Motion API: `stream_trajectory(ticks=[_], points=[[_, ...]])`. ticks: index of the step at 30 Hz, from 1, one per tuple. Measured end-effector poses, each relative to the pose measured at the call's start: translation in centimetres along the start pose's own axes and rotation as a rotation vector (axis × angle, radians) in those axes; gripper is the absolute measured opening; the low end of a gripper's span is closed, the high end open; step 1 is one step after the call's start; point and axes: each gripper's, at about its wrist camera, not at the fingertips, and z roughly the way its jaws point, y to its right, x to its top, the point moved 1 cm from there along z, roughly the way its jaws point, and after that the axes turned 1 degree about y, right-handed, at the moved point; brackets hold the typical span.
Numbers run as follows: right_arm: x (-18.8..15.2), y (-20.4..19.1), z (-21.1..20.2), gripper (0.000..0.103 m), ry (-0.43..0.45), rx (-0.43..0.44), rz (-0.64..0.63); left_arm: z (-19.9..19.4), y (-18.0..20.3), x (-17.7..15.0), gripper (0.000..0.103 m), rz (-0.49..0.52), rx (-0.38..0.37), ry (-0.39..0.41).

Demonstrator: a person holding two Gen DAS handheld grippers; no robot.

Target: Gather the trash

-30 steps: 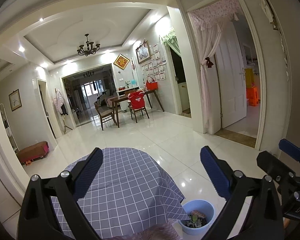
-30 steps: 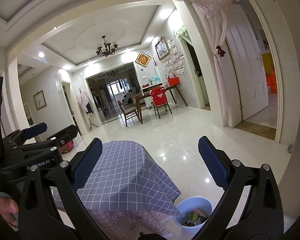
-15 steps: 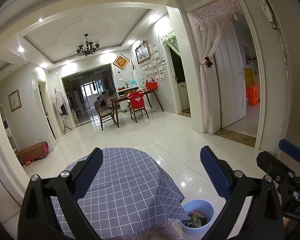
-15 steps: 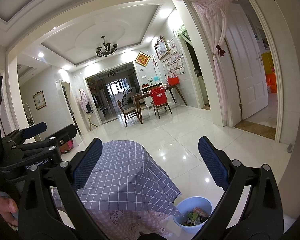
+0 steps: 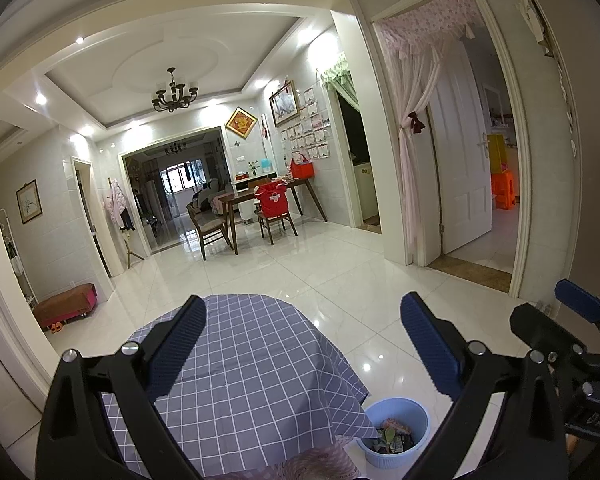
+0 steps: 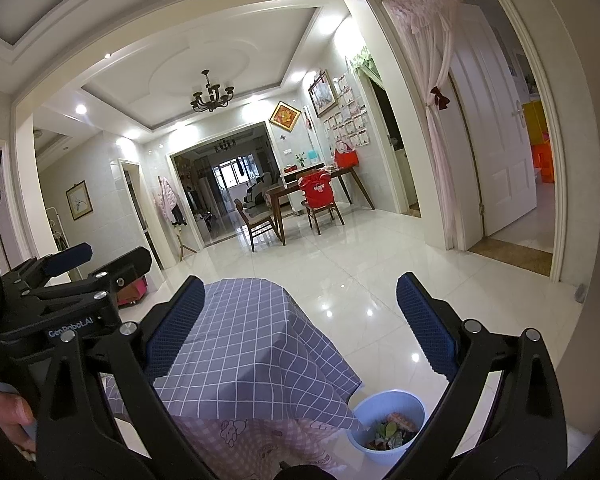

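Almost nothing has moved since a second ago: we hold both grippers in the same raised pose, and the room sits in the same place in both wrist views. That stillness suggests to us that the collecting is either finished or paused, since nothing is being carried.

Our left gripper (image 5: 300,340) has its jaws released, spread wide with nothing between them. Our right gripper (image 6: 298,320) is the same, jaws released and empty. Each also shows at the edge of the other's view.

Below us the counter (image 5: 252,368), draped in a grey checked cloth over a pink patterned one, shows no loose trash on its visible top. The trash (image 6: 392,432) lies in the pale blue bin (image 6: 380,404) on the white floor (image 5: 340,272), just beside the counter's hanging corner and low between the right gripper's jaws.

The near part of the counter is cut off by the gripper frames in both views, so we cannot tell whether scraps remain there. The bin's contents are a small jumble; we make out greenish and reddish pieces, no more. A hand (image 6: 8,420) shows only partly.
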Motion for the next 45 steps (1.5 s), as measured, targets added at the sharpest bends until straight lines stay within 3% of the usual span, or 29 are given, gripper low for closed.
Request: stream_trajectory(ticks=[45], points=[[-0.7, -0.3, -0.2, 0.095, -0.01, -0.003, 0.012, 0.3, -0.4, -0.8, 0.096, 0.003, 0.003, -0.014]])
